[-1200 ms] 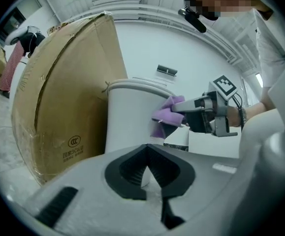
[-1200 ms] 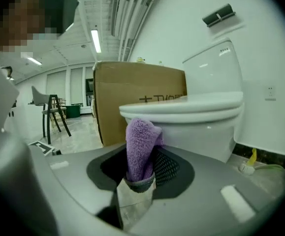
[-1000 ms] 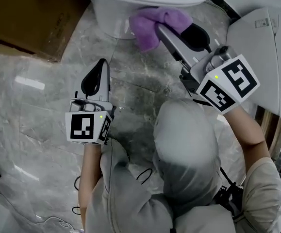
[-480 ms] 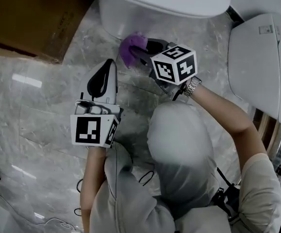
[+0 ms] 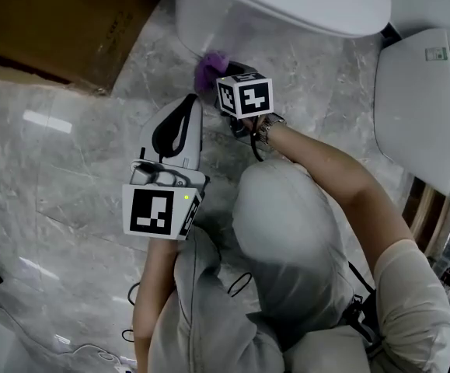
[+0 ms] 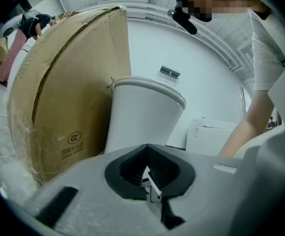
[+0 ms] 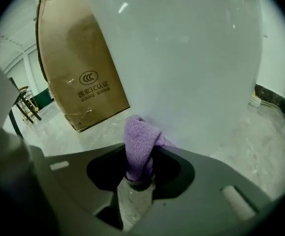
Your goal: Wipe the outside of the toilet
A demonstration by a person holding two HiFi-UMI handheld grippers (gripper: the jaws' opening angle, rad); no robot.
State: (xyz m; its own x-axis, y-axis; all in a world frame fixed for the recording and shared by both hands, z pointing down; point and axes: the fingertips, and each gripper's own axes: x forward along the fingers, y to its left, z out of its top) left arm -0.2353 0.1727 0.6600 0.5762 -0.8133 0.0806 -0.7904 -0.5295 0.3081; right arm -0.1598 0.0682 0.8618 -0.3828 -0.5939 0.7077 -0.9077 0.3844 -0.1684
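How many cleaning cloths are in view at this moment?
1. A purple fluffy cloth, clamped in the right hand-held gripper against the white ceramic toilet's base. The left hand-held gripper holds none; another could lie hidden behind the toilet.

Brown cardboard box (image 5: 54, 22) against the wall, grey marble floor (image 5: 61, 185), white boxy object (image 5: 423, 99) at right.

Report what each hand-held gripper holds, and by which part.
Right hand-held gripper: the purple cloth, pinched by one bunched end, the rest pressed against the toilet. Left hand-held gripper: nothing, jaws together.
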